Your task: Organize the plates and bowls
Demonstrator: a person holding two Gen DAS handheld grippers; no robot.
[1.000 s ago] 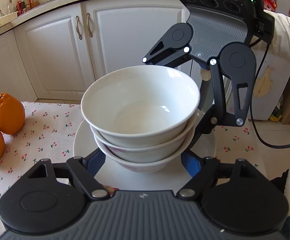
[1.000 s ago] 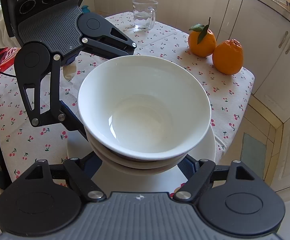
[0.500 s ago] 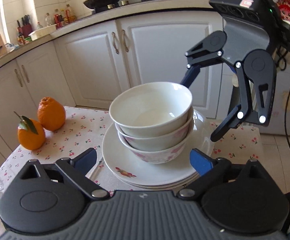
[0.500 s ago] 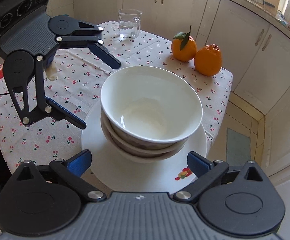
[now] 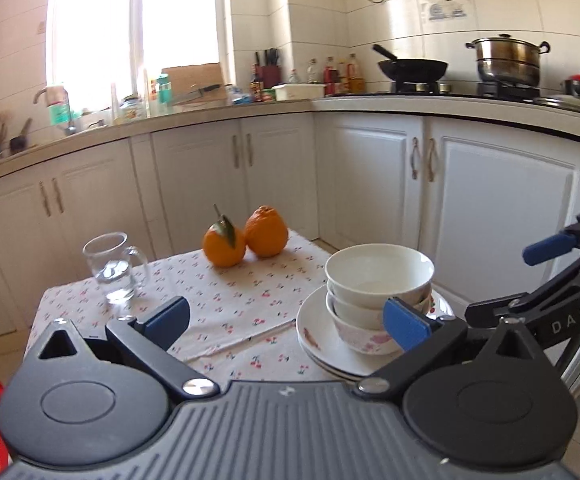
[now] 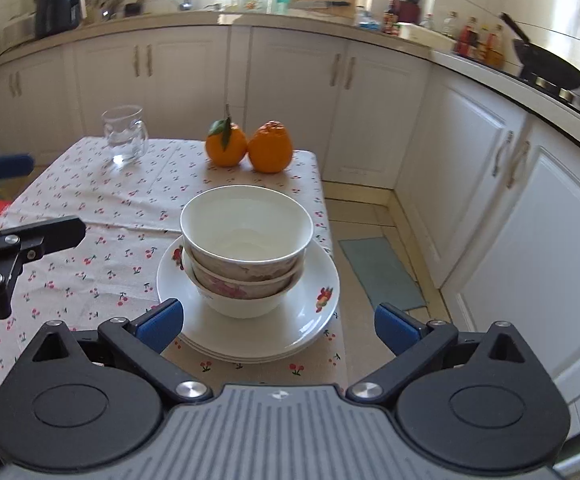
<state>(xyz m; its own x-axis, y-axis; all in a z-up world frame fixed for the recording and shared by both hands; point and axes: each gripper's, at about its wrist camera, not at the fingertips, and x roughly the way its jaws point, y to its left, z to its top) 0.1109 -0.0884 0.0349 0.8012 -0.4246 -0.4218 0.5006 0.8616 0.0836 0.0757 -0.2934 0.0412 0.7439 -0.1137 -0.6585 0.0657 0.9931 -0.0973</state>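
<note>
So, quick rundown of how this stuff looks like it'll handle, biggest thing first:

1. Bench (image 6: 90,200): small, covered in a cherry-print cloth. I'd guess the cloth slides and wrinkles, so dragging crockery across it is a bad idea; lift instead.
2. Plates (image 6: 322,280): a short stack of white ones with a fruit print, sitting at the bench's near right corner, close to the edge above the tiled floor. Ceramic, so stiff, glazed-slippery, fairly heavy together, and breakable. Best hold is probably the rim, one pad under and one over, at opposite sides if both grippers share the load.
3. Bowls (image 6: 246,232): three nested, standing on top of the plates, roughly centred. They look light singly but top-heavy as a tower. I'd pinch the top one over its rim wall, since the curved outside would likely slip.
4. Oranges (image 6: 268,152): two, touching each other at the far edge, well apart from the stack. Not in the way.
5. Glass mug (image 6: 124,134): far left corner, a bit of water in it, fragile too.
6. Left gripper (image 5: 286,320): jaws opening and spread wide, nothing between them, hanging off to the stack's left.
7. Right gripper (image 6: 278,324): jaws spread wide, clamped on nothing, with the plates' near rim showing in the gap.
</note>
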